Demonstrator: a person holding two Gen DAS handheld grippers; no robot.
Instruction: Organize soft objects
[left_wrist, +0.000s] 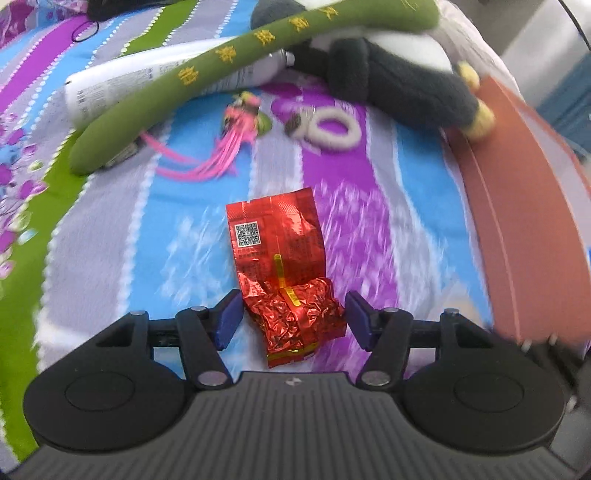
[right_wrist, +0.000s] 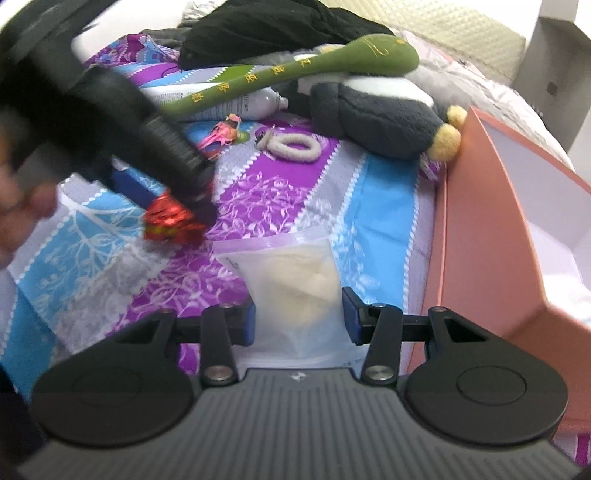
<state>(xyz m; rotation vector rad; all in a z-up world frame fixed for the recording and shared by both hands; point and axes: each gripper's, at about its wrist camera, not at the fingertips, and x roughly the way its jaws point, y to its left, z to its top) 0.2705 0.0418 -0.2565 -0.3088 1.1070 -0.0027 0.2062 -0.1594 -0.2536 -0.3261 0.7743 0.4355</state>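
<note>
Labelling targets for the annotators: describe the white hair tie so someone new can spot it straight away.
Start at the salmon-pink box on the striped bedspread, then go to the dark grey plush toy beside it. In front of that toy, on a purple stripe, lies the white hair tie. It is the only fuzzy, cream-white closed loop; its neighbour, the pink tasselled charm, is bright and stringy.

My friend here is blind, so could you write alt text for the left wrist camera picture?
A crinkled red foil packet sits between the two blue-padded fingers of the left gripper, above a bedspread striped in blue, purple and grey. Beyond lie a long green plush stick, a white fluffy hair tie and a pink tassel charm.
</note>
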